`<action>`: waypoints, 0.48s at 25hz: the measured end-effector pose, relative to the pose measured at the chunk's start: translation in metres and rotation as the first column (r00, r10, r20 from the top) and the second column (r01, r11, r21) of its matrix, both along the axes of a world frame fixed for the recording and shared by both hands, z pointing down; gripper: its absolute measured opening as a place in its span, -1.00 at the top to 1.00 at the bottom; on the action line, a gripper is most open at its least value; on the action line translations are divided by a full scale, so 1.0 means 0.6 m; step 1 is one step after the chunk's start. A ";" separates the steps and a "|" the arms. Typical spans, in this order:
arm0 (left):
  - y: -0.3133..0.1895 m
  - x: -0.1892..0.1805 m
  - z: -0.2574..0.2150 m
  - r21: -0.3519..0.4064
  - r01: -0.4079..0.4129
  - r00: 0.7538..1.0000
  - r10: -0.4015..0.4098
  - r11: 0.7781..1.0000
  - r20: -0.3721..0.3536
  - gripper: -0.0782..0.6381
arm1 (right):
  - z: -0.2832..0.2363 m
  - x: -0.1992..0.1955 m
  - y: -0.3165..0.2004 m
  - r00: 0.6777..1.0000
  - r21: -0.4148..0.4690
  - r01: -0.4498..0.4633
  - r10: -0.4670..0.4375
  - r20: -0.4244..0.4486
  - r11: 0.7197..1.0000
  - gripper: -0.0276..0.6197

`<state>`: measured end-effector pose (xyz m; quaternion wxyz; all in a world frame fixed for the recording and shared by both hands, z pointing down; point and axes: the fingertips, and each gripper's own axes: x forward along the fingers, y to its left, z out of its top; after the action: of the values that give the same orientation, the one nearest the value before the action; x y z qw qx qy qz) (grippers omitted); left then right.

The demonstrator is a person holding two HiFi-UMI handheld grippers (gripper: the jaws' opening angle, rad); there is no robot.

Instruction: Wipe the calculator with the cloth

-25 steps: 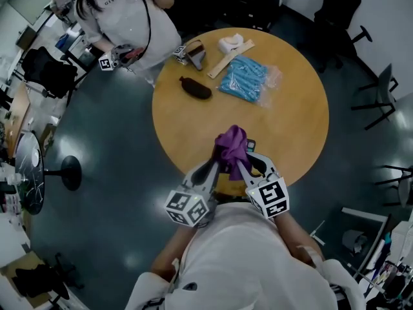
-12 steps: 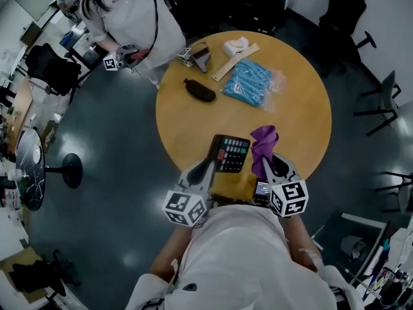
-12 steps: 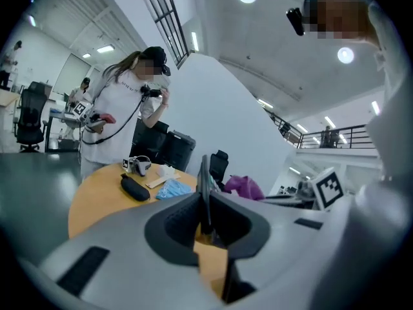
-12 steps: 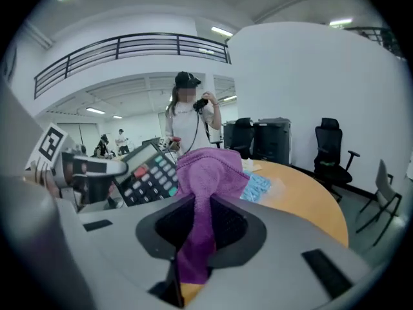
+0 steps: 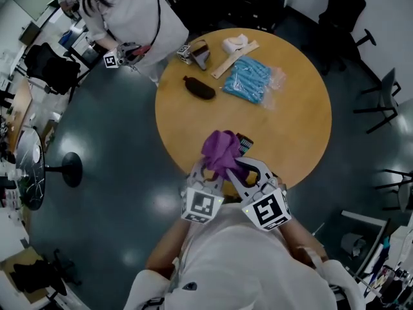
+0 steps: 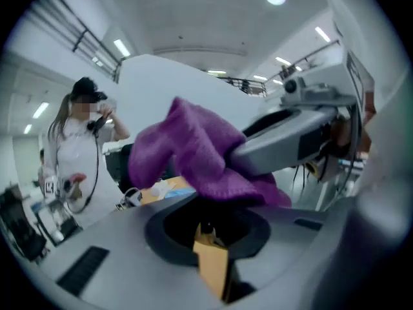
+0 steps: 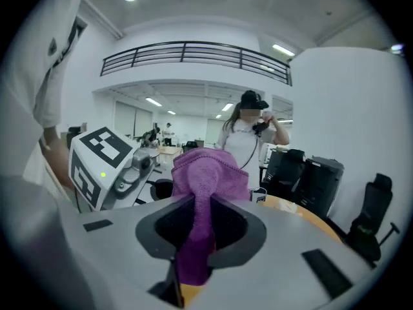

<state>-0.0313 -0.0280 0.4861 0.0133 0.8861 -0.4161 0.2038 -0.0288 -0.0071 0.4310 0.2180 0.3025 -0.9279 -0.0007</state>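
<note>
A purple cloth (image 5: 219, 149) lies bunched over the black calculator (image 5: 244, 143), of which only a corner with coloured keys shows. Both are held above the near edge of the table. My right gripper (image 5: 235, 167) is shut on the cloth, which runs down between its jaws in the right gripper view, cloth (image 7: 205, 173) in gripper (image 7: 197, 241). My left gripper (image 5: 204, 166) reaches under the cloth from the left, shut on the calculator; the cloth hides the grip. In the left gripper view the cloth (image 6: 197, 154) fills the middle, just ahead of the left gripper (image 6: 210, 231).
The round wooden table (image 5: 300, 131) carries a blue packet (image 5: 248, 79), a dark pouch (image 5: 197, 88), a wooden ruler (image 5: 233, 55) and a white wad (image 5: 232, 42) at its far side. A person (image 5: 132, 21) stands beyond it. Office chairs (image 5: 381, 99) stand around.
Half a second ago the cloth hung to the right of the bare calculator. The right gripper has swung it back left over the keys, as a second ago. The left gripper has rolled.
</note>
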 end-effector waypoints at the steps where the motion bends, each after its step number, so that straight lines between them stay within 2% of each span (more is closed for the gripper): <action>1: 0.002 0.003 -0.002 0.035 -0.030 0.998 0.028 0.999 0.055 0.65 | 0.001 -0.006 0.003 0.999 0.009 0.024 -0.024 -0.025 1.000 0.69; 2: 0.003 0.006 -0.005 0.059 -0.057 0.995 0.052 0.997 0.086 0.65 | 0.003 -0.010 0.005 0.998 0.012 0.040 -0.039 -0.043 0.999 0.69; 5: 0.010 0.007 -0.013 0.085 -0.101 0.989 0.090 0.991 0.117 0.65 | 0.008 -0.011 0.007 0.994 0.017 0.048 -0.046 -0.100 0.999 0.69; 9: 0.019 0.000 -0.008 0.119 -0.113 0.976 0.088 0.986 0.197 0.65 | 0.026 -0.004 -0.002 0.981 0.032 0.028 -0.022 -0.193 0.999 0.69; 12: 0.027 -0.007 0.002 0.114 -0.122 0.975 0.097 0.986 0.202 0.65 | 0.033 0.026 -0.026 0.980 0.013 -0.015 0.018 -0.199 1.000 0.69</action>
<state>-0.0355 -0.0117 0.4874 -0.0948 0.8823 -0.3780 0.2639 -0.0133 -0.0226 0.4510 0.3083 0.3098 -0.8988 -0.0343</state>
